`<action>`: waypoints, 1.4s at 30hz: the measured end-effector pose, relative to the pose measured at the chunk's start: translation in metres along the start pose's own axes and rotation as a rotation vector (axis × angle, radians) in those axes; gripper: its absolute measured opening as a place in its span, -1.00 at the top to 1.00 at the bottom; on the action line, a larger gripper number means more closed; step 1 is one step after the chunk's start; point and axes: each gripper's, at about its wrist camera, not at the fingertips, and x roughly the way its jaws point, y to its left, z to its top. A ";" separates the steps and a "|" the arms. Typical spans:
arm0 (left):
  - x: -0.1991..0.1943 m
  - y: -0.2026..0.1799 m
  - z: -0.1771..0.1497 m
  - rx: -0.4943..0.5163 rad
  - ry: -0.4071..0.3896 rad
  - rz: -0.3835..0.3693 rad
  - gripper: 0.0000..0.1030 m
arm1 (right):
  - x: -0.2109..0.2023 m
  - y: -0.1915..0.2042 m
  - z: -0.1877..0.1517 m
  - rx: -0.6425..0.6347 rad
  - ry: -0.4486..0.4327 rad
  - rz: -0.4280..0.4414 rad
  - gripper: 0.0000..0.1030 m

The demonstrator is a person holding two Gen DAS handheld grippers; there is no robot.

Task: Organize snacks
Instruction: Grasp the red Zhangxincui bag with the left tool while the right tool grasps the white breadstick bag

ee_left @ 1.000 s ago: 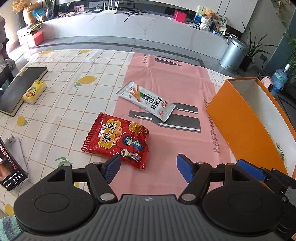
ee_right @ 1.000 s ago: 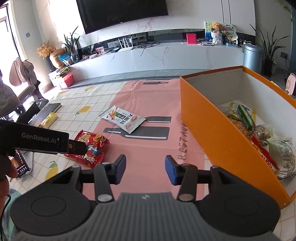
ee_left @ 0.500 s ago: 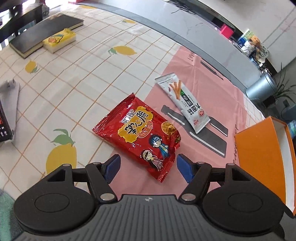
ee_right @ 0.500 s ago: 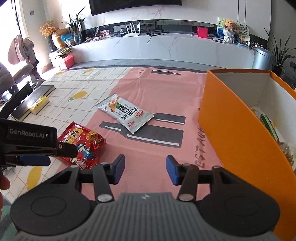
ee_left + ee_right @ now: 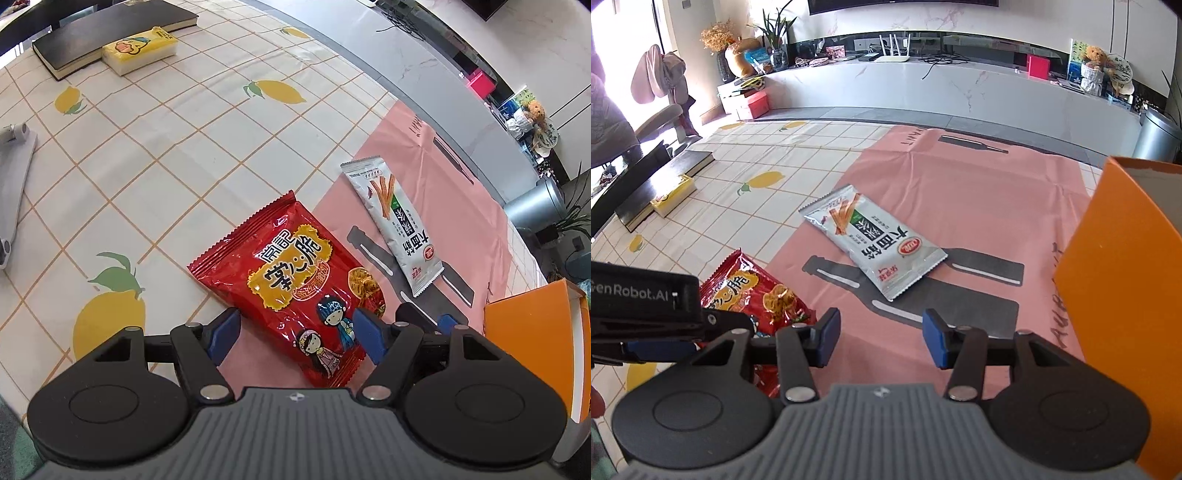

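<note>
Checked cream tablecloth printed with lemons [image 5: 155, 155] covers the tabletop, and a pink plastic mat with grey bottle silhouettes [image 5: 436, 177] overlies its right part; a long white media counter runs across the background.

Over the last second the left gripper [image 5: 295, 334] has dropped and rolled toward the red crinkly foil snack bag with cartoon figures [image 5: 291, 280]. That bag, which sat well ahead of the fingers a second ago, now fills the lower centre of the left wrist frame, its near end lying between the two blue pads [image 5: 223, 334]. The jaws stand wide apart, neither pad visibly pressing the foil, so nothing is gripped yet.

The right gripper [image 5: 881, 338] has meanwhile swung away from the orange cardboard box with white lining [image 5: 1126, 266], now cut off at the right edge of its frame, and faces the white flat snack packet with orange sticks printed on it [image 5: 875, 243], which lies ahead at mid-frame on the mat. Its jaws are partly open and empty.

Both loose snacks are on the table, outside the box. Judging by this, the left hand is set to close on the red bag and carry it to the box; the white packet looks like the right hand's pick.
</note>
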 end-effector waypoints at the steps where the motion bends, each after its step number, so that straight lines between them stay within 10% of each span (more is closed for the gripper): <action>1: 0.001 0.000 0.001 0.006 -0.001 0.003 -0.59 | 0.003 0.002 0.001 -0.005 0.001 0.005 0.08; 19: 0.011 -0.004 0.021 0.090 -0.036 0.072 -0.72 | 0.006 0.024 -0.010 -0.041 0.037 0.083 0.08; 31: 0.029 -0.028 0.020 0.347 -0.007 0.158 -0.80 | 0.004 0.026 -0.011 -0.082 0.050 0.106 0.08; 42: 0.025 -0.017 0.023 0.415 0.116 0.162 -0.88 | 0.008 0.002 0.003 -0.317 0.047 0.037 -0.33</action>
